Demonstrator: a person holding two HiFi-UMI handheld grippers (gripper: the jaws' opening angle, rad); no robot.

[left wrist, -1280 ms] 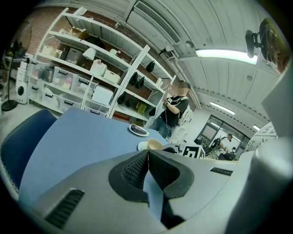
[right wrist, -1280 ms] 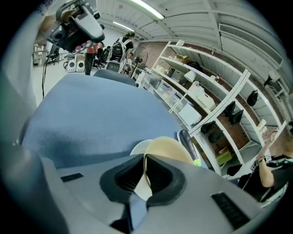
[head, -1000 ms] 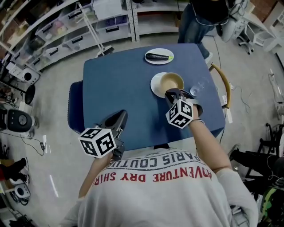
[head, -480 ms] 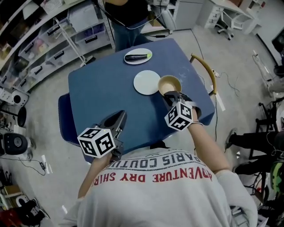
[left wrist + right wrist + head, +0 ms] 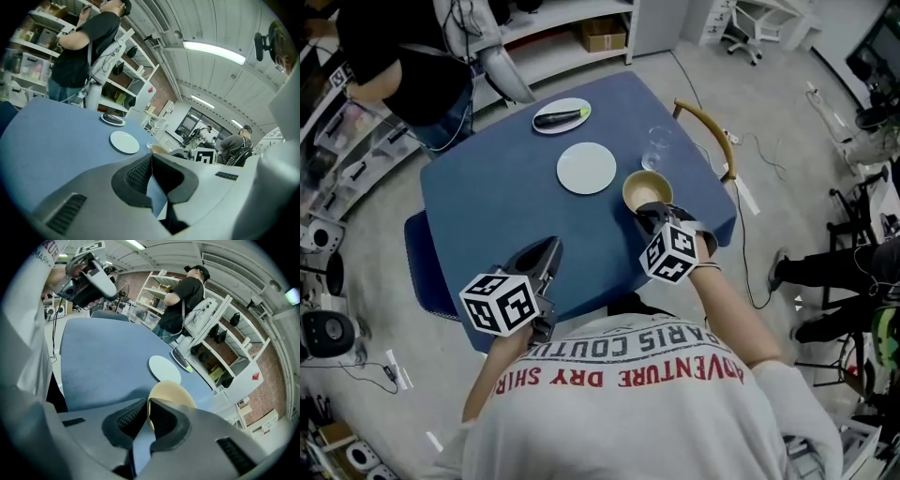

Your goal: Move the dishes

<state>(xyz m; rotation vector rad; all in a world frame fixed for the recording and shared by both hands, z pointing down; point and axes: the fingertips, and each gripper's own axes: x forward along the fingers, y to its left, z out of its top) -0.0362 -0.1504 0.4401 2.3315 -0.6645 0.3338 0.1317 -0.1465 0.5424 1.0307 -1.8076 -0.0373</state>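
right tool [image 5: 146, 412]: clenched on the near rim of the tan bowl [image 5: 646, 189], one jaw inside the rim and one outside
bowl: by the right edge of the blue counter [image 5: 506, 206], at 4 o'clock from the empty white plate [image 5: 587, 168], just beside it and not touching (can't tell if its base sits on the counter or is lifted)
left tool [image 5: 150, 158]: clenched, jaws together with nothing between them; over the counter's near edge, 8 o'clock from the bowl, well apart
far plate [image 5: 565, 104]: carries a dark eggplant [image 5: 560, 117]; 11 o'clock from the empty plate, near the far edge
glass [image 5: 656, 147]: clear, upright, 12 o'clock from the bowl, near it
chair [image 5: 705, 116]: curved wooden back at the counter's right corner, 1 o'clock from the bowl
bystander [image 5: 82, 51]: dark top, standing past the counter's far edge
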